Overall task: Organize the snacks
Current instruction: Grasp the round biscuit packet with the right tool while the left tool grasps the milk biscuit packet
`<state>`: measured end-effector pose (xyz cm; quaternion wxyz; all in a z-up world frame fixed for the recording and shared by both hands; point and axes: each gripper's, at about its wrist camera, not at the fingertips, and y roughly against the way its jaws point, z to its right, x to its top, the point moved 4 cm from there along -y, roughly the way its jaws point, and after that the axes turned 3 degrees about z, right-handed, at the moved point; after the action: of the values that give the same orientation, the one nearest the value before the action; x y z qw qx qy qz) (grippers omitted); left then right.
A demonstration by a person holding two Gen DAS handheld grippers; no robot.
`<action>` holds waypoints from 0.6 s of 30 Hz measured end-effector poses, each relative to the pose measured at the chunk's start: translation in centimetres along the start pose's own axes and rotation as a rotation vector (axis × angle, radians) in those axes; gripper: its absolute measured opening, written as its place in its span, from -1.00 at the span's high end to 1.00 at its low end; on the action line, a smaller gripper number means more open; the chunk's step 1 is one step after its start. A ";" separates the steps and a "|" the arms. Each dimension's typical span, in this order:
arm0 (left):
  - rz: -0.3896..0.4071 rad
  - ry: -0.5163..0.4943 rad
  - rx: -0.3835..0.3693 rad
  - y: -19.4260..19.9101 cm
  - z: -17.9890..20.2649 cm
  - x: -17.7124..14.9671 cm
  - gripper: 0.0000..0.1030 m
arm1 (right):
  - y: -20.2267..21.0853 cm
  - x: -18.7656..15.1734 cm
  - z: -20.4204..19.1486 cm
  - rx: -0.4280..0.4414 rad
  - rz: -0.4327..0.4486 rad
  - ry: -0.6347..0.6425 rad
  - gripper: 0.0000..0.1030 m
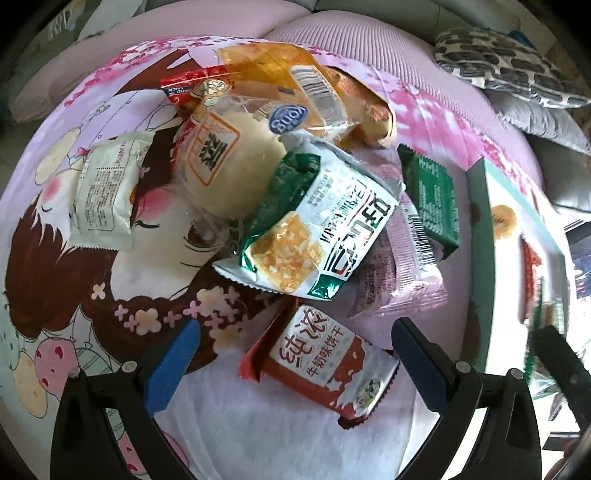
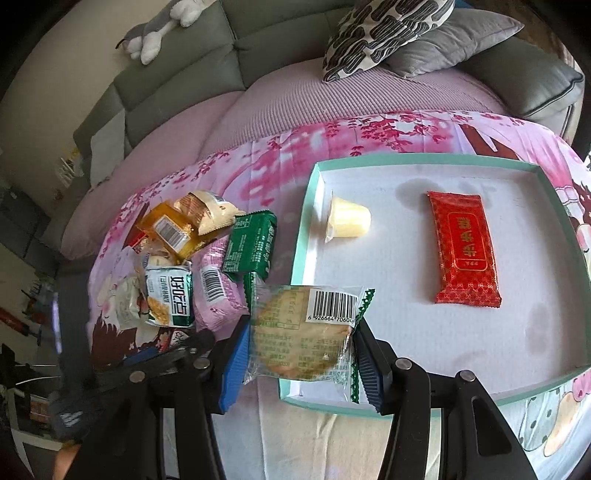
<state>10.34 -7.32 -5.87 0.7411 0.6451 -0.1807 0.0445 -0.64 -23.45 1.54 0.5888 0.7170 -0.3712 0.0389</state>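
My left gripper (image 1: 295, 363) is open, its blue pads either side of a red milk-biscuit packet (image 1: 321, 363) lying on the pink cartoon cloth (image 1: 74, 295). Beyond it lies a pile of snacks: a white-green packet (image 1: 314, 229), a bun in clear wrap (image 1: 225, 162), an orange packet (image 1: 280, 81), a green packet (image 1: 430, 199). My right gripper (image 2: 299, 343) is shut on a clear-wrapped round cake (image 2: 299, 336), held over the near-left corner of the teal-rimmed tray (image 2: 424, 158). In the tray lie a jelly cup (image 2: 349, 221) and a red packet (image 2: 465, 247).
The same snack pile (image 2: 184, 258) lies left of the tray in the right wrist view. A grey sofa with a patterned cushion (image 2: 384, 33) and a plush toy (image 2: 159, 33) stands behind. The tray's edge (image 1: 480, 221) shows at right in the left wrist view.
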 end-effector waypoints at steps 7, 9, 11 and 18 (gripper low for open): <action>-0.002 -0.041 0.068 -1.3 1.8 0.2 -0.99 | 0.3 0.2 0.2 0.016 0.006 -0.009 -0.09; -0.005 -0.041 0.068 -1.4 2.0 -0.1 -0.99 | 0.5 0.3 0.2 0.021 0.008 -0.010 -0.09; -0.006 -0.036 0.067 -0.8 1.4 -0.9 -0.99 | 0.6 0.3 0.3 0.024 0.010 -0.013 -0.09; -0.004 -0.018 0.069 -0.1 0.5 -2.8 -0.99 | 0.8 0.4 0.4 0.039 0.009 -0.017 -0.09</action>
<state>7.69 -7.31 -6.78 0.7169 0.6709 -0.1844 0.0435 -0.95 -24.05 2.23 0.5712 0.7270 -0.3787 0.0426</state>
